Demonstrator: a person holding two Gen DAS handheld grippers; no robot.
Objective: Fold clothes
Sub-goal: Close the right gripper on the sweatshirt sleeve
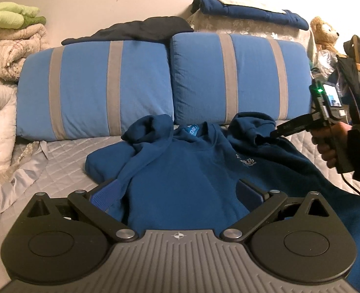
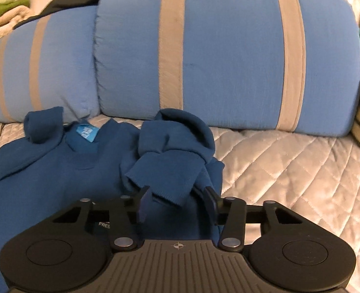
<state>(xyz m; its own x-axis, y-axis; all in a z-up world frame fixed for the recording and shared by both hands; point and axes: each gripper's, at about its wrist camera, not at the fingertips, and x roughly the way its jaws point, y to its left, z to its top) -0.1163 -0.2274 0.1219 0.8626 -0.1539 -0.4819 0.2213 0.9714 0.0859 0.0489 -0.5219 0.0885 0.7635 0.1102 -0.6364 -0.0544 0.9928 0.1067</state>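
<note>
A bed (image 1: 65,161) under a quilted silver-grey cover fills the room, with a plain pale wall behind it. Far left of the left tongs (image 1: 177,195) sits a heap of folded bedding (image 1: 9,39), green on top. Straight beyond those tongs two blue pillows (image 1: 94,90) with grey stripes lean along the head of the bed, dark clothing draped above them. The blue sweatshirt (image 1: 185,168) lies flat on the cover right in front of the left tongs, collar toward the pillows. A light blue neck label (image 1: 192,130) shows in the collar; its lettering is too small to read. A small pale chest logo (image 1: 247,162) to the right is equally unreadable.

The left tongs stand wide apart, the sweatshirt's lower body lying between the pads, which do not press on it.

Only the left view takes in the right side of the room: a teddy bear (image 1: 324,34), a cluttered corner, and a hand (image 1: 329,144) gripping the right tongs (image 1: 276,131), tips at the bunched right sleeve.

The right view comes closer. Left of the right tongs (image 2: 177,201) the neck label (image 2: 88,131) reappears, blurred. Directly ahead, the rumpled sleeve cuff (image 2: 165,178) hangs between the half-closed pads; whether they pinch it I cannot tell. To their right lies bare quilted cover.
</note>
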